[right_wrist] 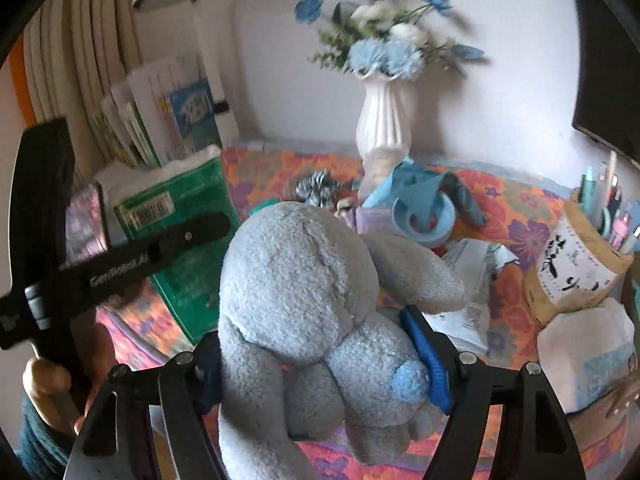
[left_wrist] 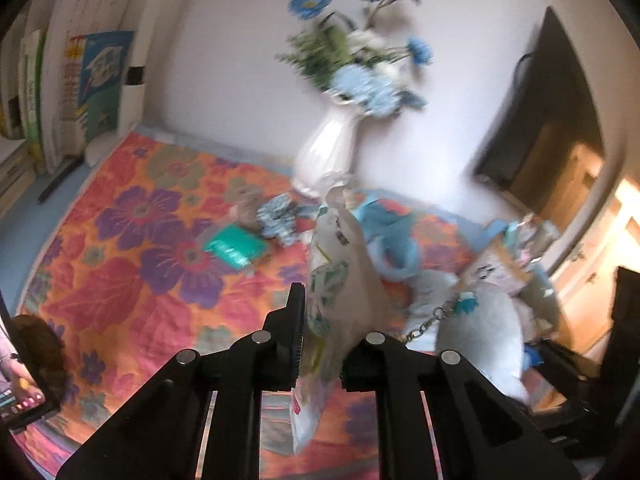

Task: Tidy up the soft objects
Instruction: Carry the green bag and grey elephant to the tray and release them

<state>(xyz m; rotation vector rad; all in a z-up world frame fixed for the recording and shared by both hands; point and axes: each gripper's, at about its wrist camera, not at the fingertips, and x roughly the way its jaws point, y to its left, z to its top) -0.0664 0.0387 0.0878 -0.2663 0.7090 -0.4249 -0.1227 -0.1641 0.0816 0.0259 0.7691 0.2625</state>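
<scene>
My left gripper (left_wrist: 324,320) is shut on a soft tissue pack (left_wrist: 344,264), a white plastic wrap with green print, held edge-on above the floral cloth (left_wrist: 140,272). In the right wrist view the same pack (right_wrist: 184,240) shows green with a barcode, and one of the left gripper's fingers (right_wrist: 200,224) lies across it. My right gripper (right_wrist: 316,368) is shut on a grey plush toy (right_wrist: 304,280) with a blue patch. Its blue pads (right_wrist: 424,356) press into the toy's sides. The toy hangs above the cloth and hides what lies under it.
A white vase of blue flowers (right_wrist: 384,124) stands at the back by the wall. A teal pack (left_wrist: 236,248), a blue-white scrunchie (left_wrist: 280,220), a blue tape roll (right_wrist: 424,220) and papers lie on the cloth. A pen pouch (right_wrist: 580,264) stands right, books (left_wrist: 80,80) left.
</scene>
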